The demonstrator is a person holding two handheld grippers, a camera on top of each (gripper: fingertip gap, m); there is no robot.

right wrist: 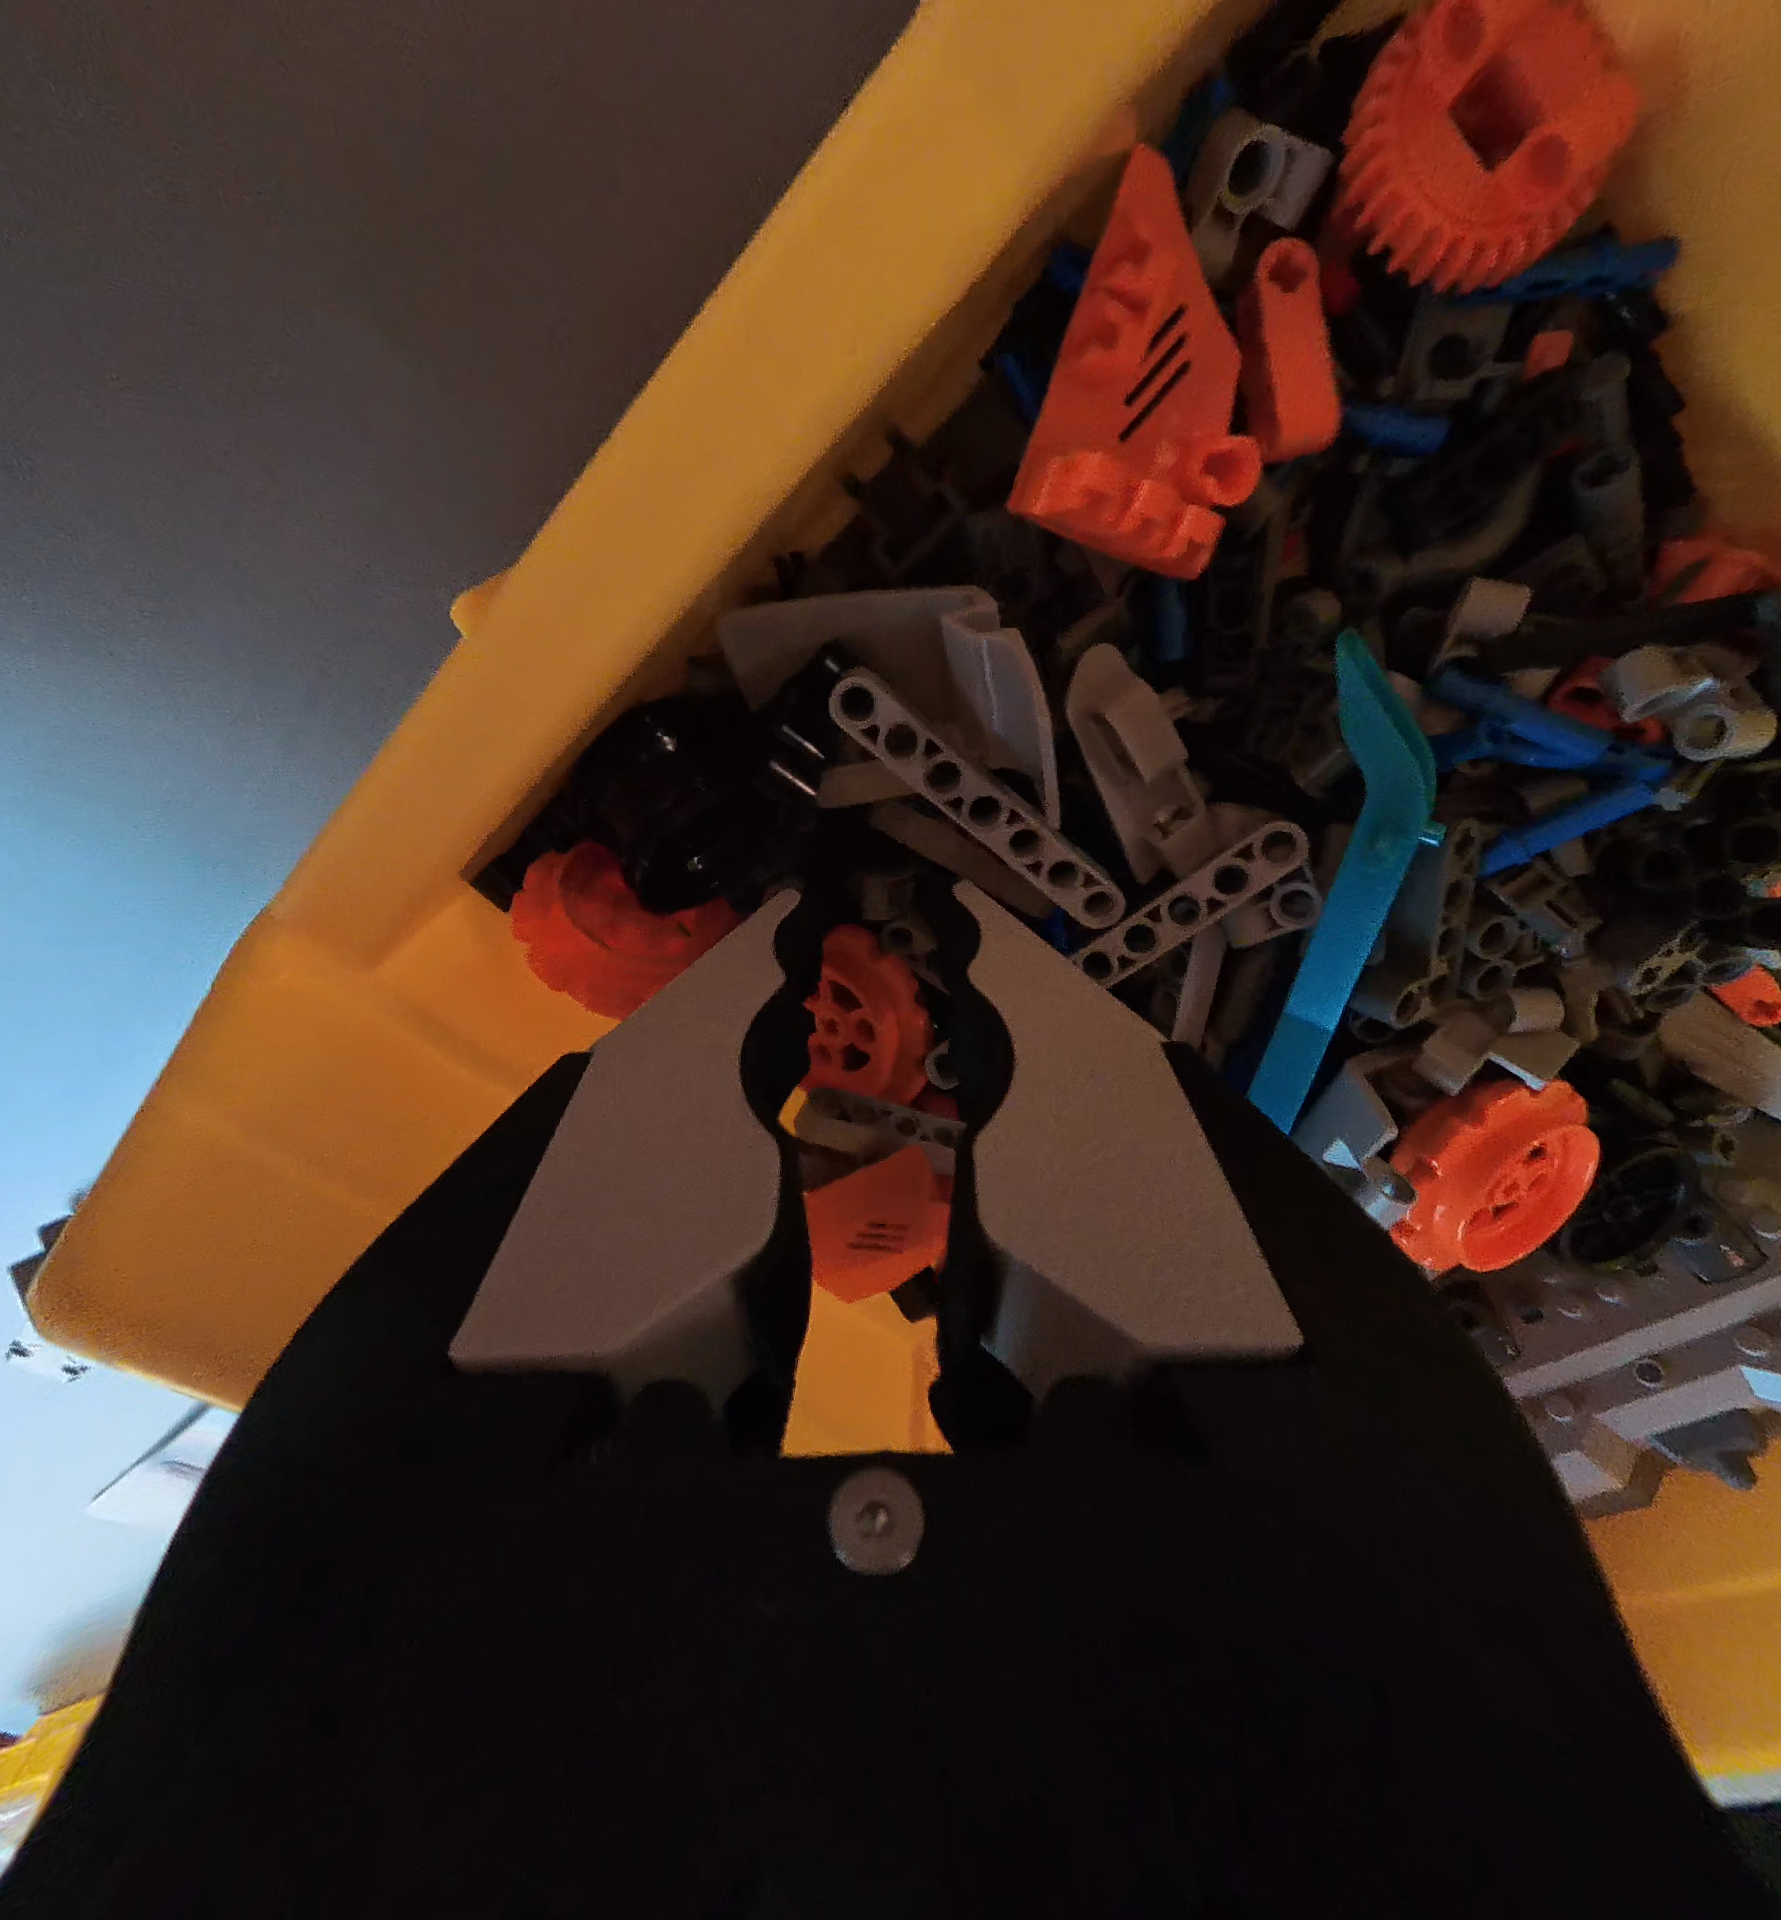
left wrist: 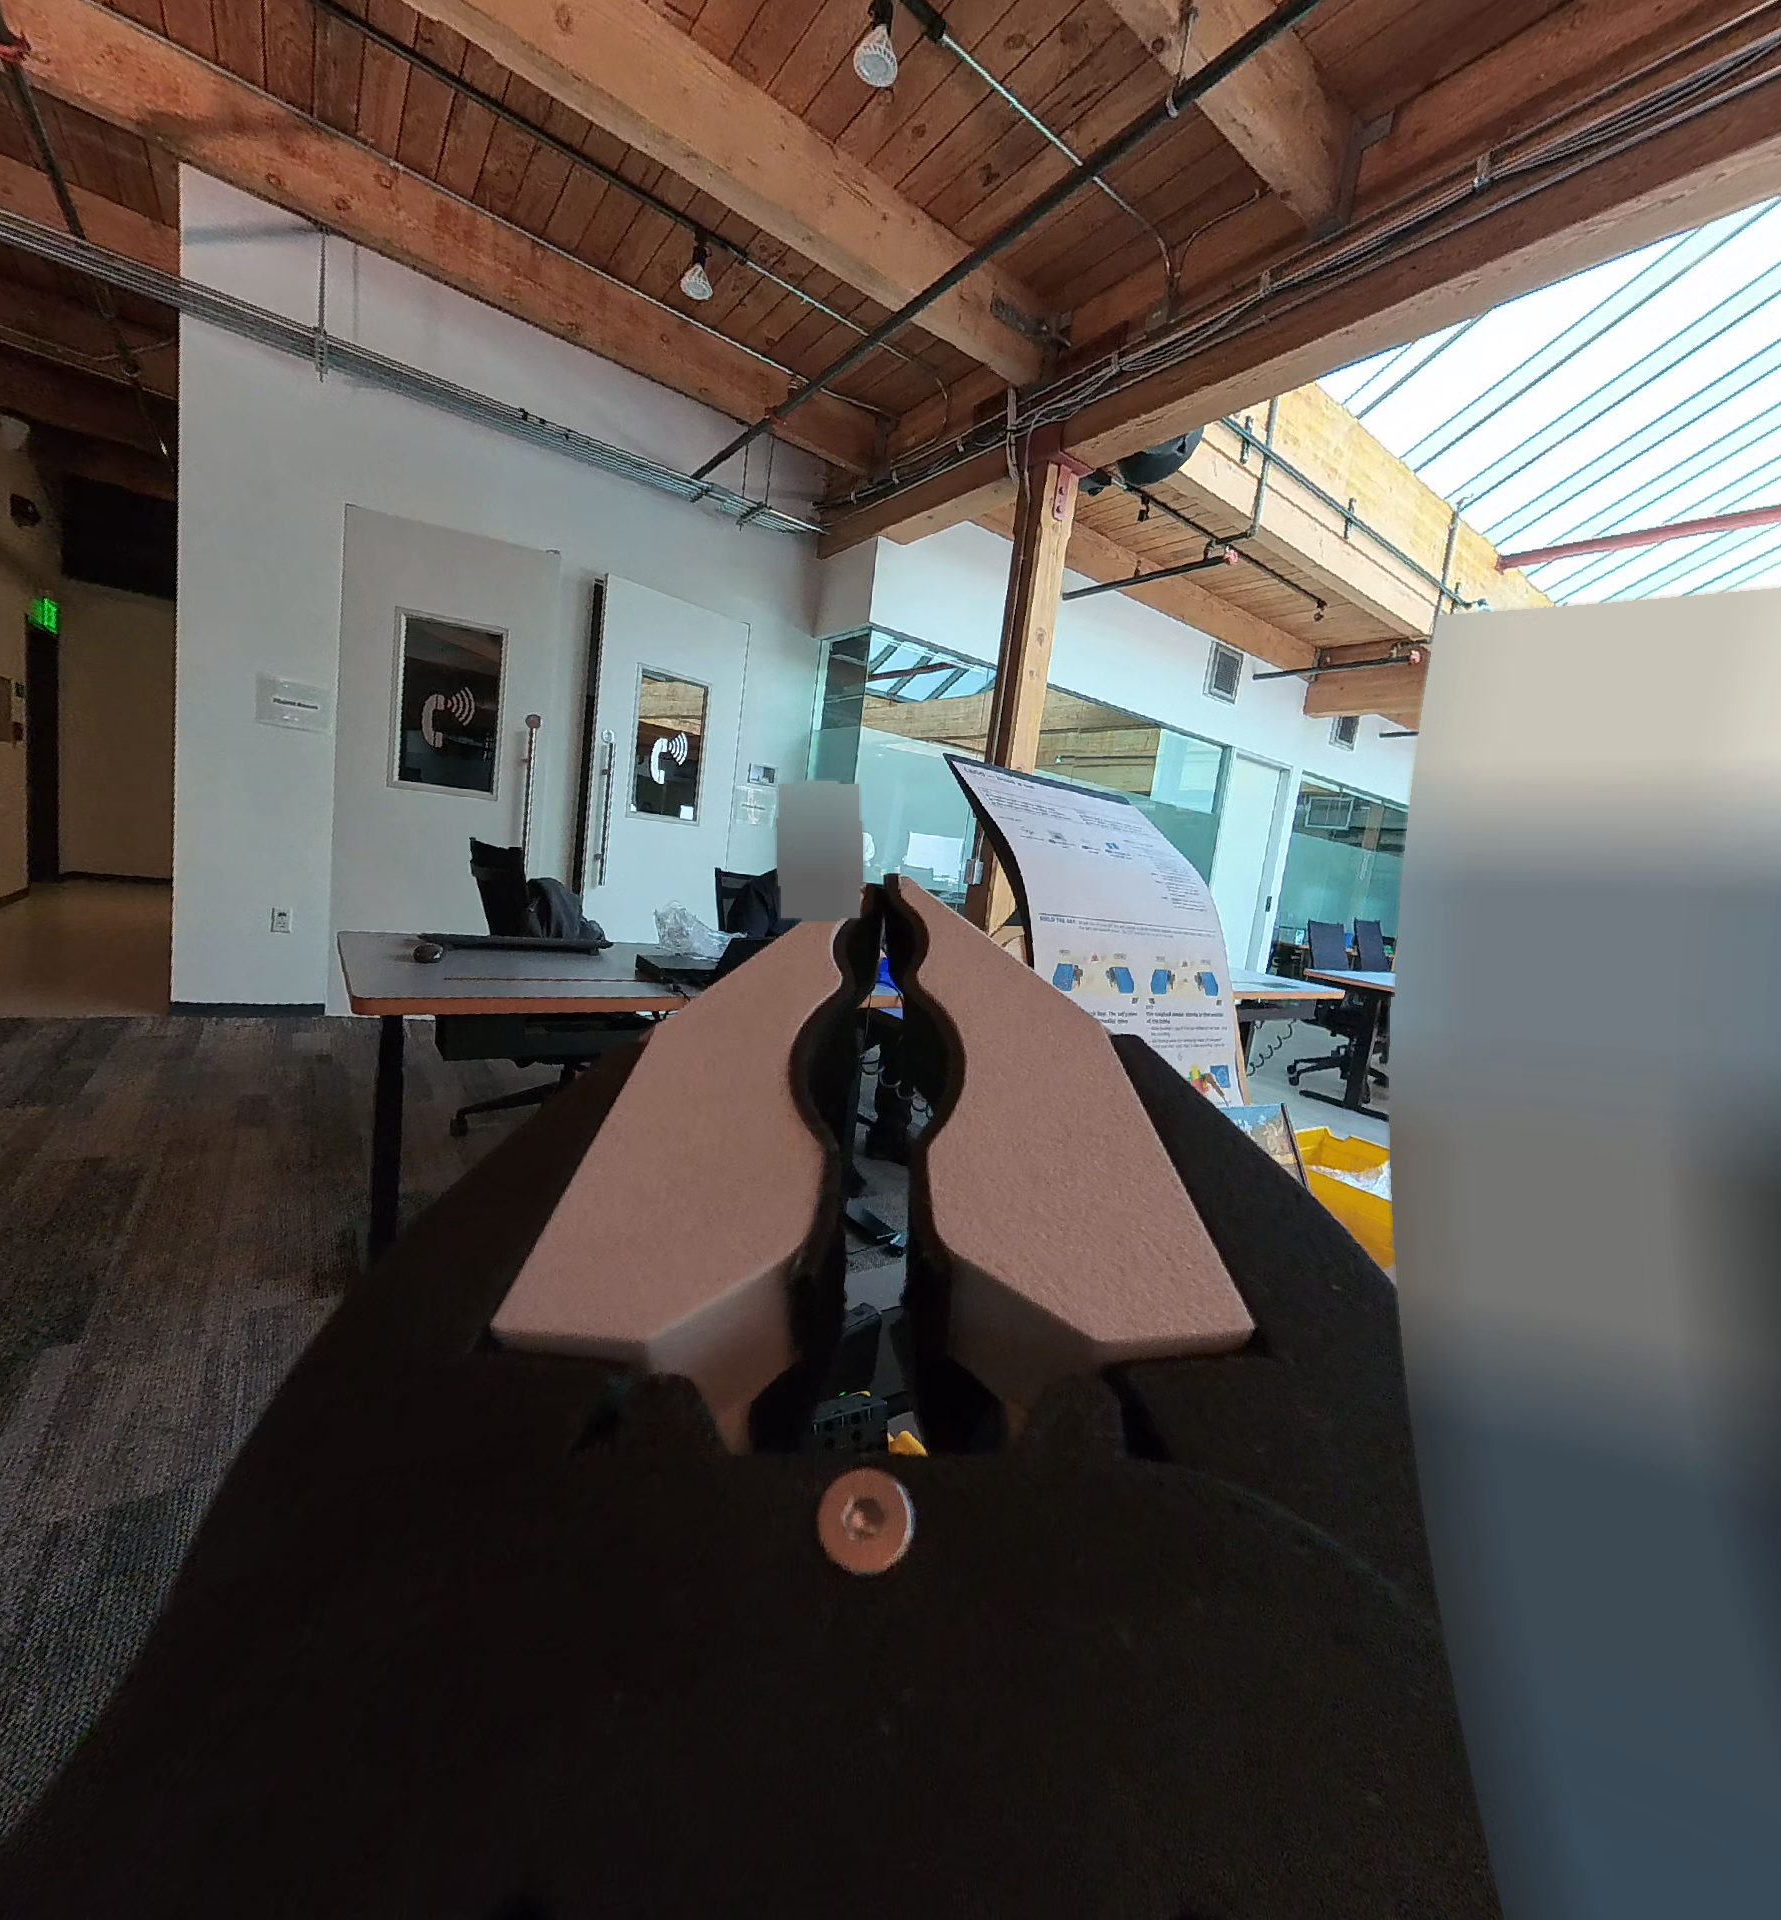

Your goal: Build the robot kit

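My left gripper (left wrist: 891,891) is shut and empty, its tips touching. It is held in the air and points across an office toward a desk (left wrist: 512,977). My right gripper (right wrist: 875,899) is open above a yellow bin (right wrist: 657,499) full of loose building pieces. A small orange toothed wheel (right wrist: 855,1023) lies in the pile and shows between the fingers; I cannot tell whether they touch it. A grey holed beam (right wrist: 969,800) lies just beyond the fingertips. An orange panel (right wrist: 1135,353) and a large orange gear (right wrist: 1478,145) lie farther in.
In the right wrist view, a teal blade piece (right wrist: 1353,862), an orange wheel (right wrist: 1499,1174) and a grey studded block (right wrist: 1634,1340) lie right of the fingers. In the left wrist view, a curved printed sheet (left wrist: 1125,894) stands upright beside a yellow bin (left wrist: 1343,1174), with a wooden post (left wrist: 1031,675) and desks behind. There is about 40 cm between the tips of the two grippers. The large orange gear (right wrist: 1478,145) is closer to my right gripper, around 11 cm from its tips; the left tips are 35 cm off.
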